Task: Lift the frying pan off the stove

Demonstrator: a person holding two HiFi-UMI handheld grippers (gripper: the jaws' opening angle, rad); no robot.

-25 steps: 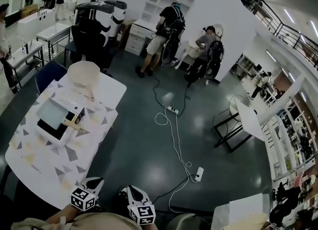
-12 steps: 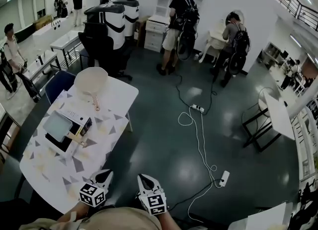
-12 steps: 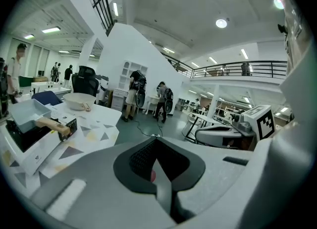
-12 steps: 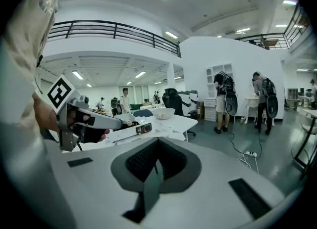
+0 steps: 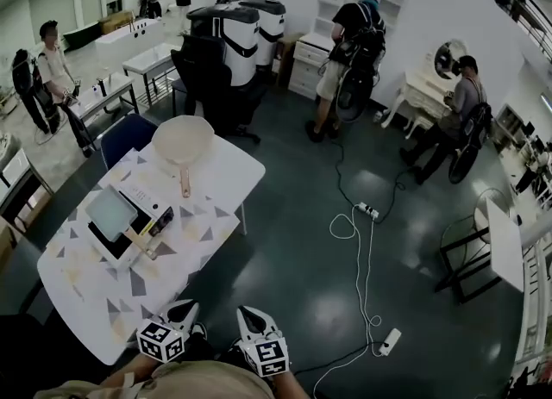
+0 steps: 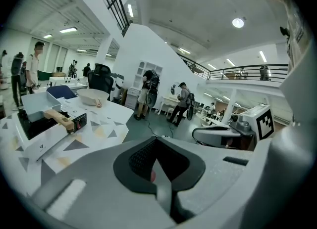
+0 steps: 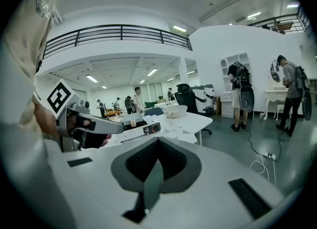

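Observation:
A square grey frying pan (image 5: 110, 212) with a wooden handle (image 5: 138, 240) sits on a black-and-white stove (image 5: 152, 217) in the middle of a white patterned table (image 5: 86, 289). In the left gripper view the pan (image 6: 37, 104) is far off at the left. Both grippers hang close to my body at the near end of the table, well short of the pan. My left gripper (image 5: 181, 311) is shut with nothing in it, its jaws (image 6: 157, 166) together. My right gripper (image 5: 250, 315) is also shut and empty (image 7: 154, 166).
A round cream pan (image 5: 183, 140) with a wooden handle lies at the table's far end. A blue chair (image 5: 125, 134) and a black office chair (image 5: 211, 78) stand beyond it. A white cable (image 5: 366, 242) and power strip (image 5: 390, 341) lie on the dark floor at the right. Several people stand around the room.
The head view has swung, so the table now sits nearer and more central. Both grippers have come up a little at the bottom edge and stay shut.

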